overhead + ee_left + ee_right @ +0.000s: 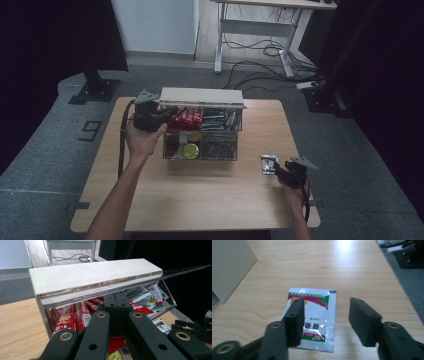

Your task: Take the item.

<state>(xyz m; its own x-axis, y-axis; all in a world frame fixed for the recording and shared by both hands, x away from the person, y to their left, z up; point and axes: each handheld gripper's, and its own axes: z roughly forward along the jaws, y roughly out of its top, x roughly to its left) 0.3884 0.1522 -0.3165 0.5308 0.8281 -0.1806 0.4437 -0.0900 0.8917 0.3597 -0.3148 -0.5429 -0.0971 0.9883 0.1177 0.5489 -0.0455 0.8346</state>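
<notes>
The left gripper (167, 114), jaws pressed together, rests at the clear box (200, 151) of snacks under its cream lid (201, 96). The right gripper (325, 318), jaws spread, hovers over a silver packet (315, 317) lying on the table (200, 195)

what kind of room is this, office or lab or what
Likely a lab or office test space: a bare wooden table on grey carpet, a height-adjustable desk with loose cables behind, and dark curtains at the sides.

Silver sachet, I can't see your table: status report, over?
Right gripper open, fingers astride the silver sachet flat on the table. Left gripper shut at the clear box. Nothing in the way.
</notes>
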